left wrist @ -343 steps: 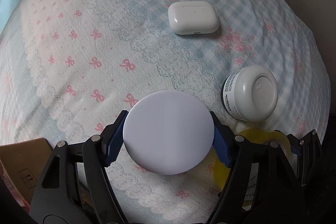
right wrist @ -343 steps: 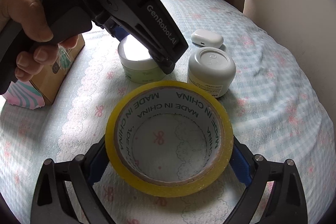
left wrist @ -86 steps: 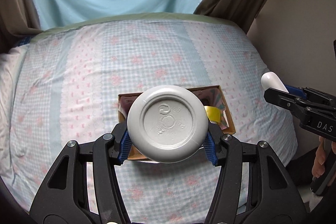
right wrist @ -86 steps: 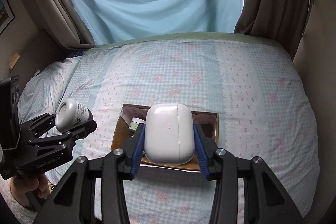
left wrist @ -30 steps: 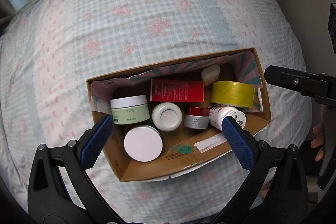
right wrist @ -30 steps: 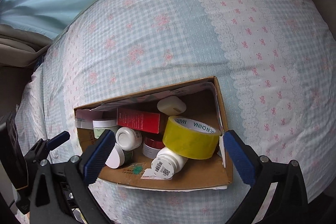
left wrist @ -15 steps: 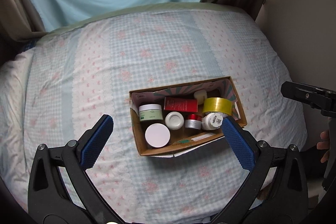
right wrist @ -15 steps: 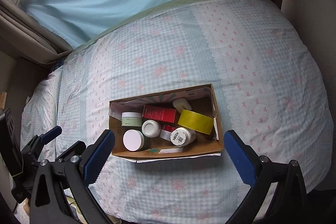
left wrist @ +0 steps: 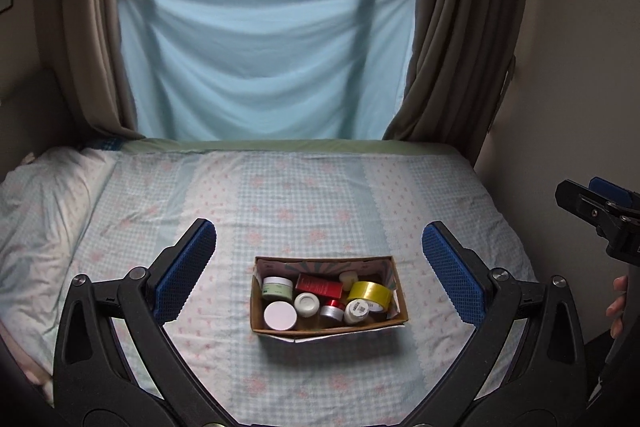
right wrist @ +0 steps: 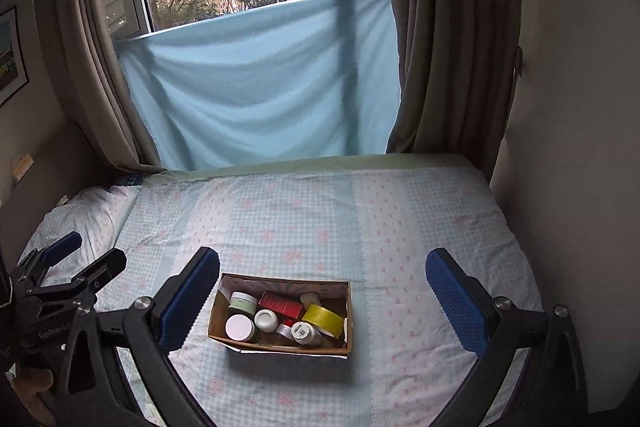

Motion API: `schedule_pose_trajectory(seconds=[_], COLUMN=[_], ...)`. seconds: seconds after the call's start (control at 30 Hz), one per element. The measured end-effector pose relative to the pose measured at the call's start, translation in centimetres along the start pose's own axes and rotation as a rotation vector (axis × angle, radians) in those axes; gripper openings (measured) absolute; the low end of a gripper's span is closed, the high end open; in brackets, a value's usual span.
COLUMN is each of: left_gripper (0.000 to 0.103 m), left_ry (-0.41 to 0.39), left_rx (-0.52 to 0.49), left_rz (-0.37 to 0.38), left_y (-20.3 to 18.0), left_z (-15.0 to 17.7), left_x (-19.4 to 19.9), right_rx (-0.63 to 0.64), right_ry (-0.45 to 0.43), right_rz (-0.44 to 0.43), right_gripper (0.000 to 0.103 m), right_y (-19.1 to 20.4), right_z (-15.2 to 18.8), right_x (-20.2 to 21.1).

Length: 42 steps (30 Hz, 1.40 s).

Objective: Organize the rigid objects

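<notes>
A cardboard box [left wrist: 328, 331] sits on the bed, also in the right wrist view [right wrist: 280, 343]. It holds a yellow tape roll [left wrist: 370, 293], a red box [left wrist: 320, 285], a green-banded jar [left wrist: 277, 286], several white jars and a white earbud case [left wrist: 347, 276]. My left gripper [left wrist: 318, 273] is open and empty, well back from and above the box. My right gripper [right wrist: 322, 301] is open and empty, also held back. The right gripper shows at the left wrist view's right edge [left wrist: 600, 215]; the left gripper shows at the right wrist view's left edge [right wrist: 68, 271].
The bed [left wrist: 304, 195] has a light blue and pink patterned sheet, with a pillow [left wrist: 40, 195] at the left. A blue cloth [left wrist: 264, 59] hangs over the window between brown curtains. A wall [right wrist: 568, 187] runs along the bed's right side.
Both grippers have pulled far back and up from the box, so it looks small and the window comes into view. Earlier they let the white jar and earbud case go into the box.
</notes>
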<state>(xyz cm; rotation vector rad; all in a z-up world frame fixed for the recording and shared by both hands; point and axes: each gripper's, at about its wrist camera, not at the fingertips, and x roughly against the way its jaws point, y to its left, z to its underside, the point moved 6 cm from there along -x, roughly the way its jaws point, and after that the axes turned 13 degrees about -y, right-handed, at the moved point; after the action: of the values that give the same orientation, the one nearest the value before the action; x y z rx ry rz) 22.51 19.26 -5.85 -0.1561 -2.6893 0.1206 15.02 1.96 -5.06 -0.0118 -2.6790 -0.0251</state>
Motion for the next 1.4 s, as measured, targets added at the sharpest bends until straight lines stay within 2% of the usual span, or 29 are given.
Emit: schedule_pose_trajectory(seconds=[0.17, 0.4, 1.4], left_gripper=[0.103, 0.103, 0.103], left_ry=[-0.076, -0.152, -0.153], left_rx=[-0.043, -0.086, -0.053], left_rz=[-0.029, -0.049, -0.052], left_y=[-2.3, -4.8, -6.4], left_z=[-0.4, -0.5, 0.4], left_x=[3.4, 6.4, 8.0], right_rx=[0.022, 0.024, 0.031], right_ry=[-0.064, -0.098, -0.108], right_rz=[0.037, 0.049, 0.04], right_gripper=[0.103, 0.103, 0.103], right_y=[-1.7, -3.0, -4.7], right_z=[0.5, 1.3, 1.9], right_x=[2.8, 4.8, 6.0])
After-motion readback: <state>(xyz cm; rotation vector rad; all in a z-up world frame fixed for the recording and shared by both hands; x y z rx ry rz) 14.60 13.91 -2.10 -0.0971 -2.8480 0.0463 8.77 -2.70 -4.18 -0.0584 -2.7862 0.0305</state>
